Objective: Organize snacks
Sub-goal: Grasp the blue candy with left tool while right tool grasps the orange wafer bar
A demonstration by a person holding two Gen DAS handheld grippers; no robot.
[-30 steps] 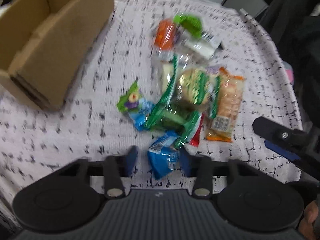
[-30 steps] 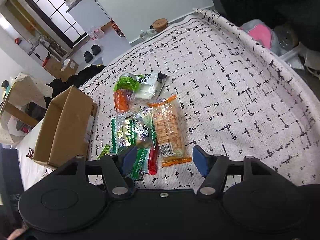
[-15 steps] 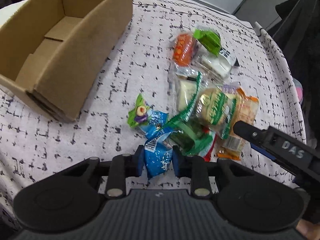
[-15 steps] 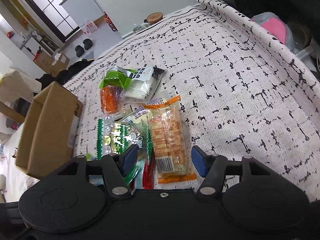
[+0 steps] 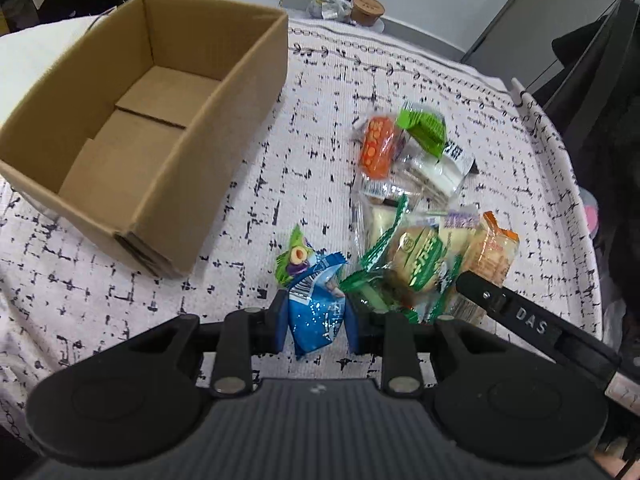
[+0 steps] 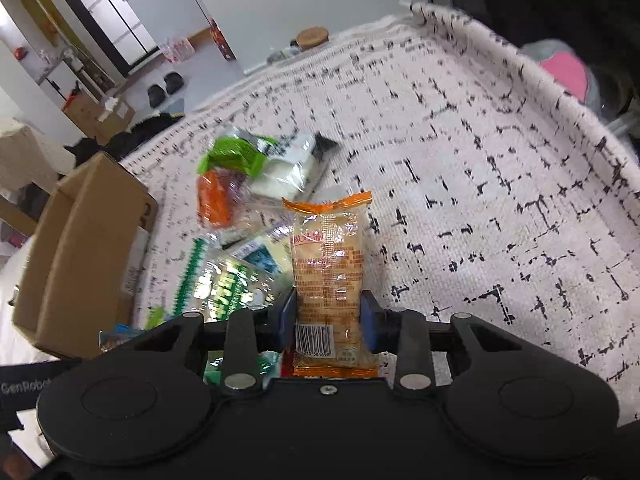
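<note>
Our left gripper (image 5: 316, 314) clamps a blue snack packet (image 5: 316, 316) between its blue pads, near the open cardboard box (image 5: 224, 120) on the speckled tablecloth (image 5: 312, 120). Our right gripper (image 6: 328, 320) pinches an orange-trimmed biscuit pack (image 6: 329, 276) at its barcode end. Beside it we see the remaining pile: a green-labelled bun (image 5: 420, 260), an orange sausage pack (image 5: 376, 148) and a bright green wrapper (image 5: 422, 126).

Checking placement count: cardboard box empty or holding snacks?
Empty: the cardboard box shows only bare bottom flaps in the left wrist view.
</note>
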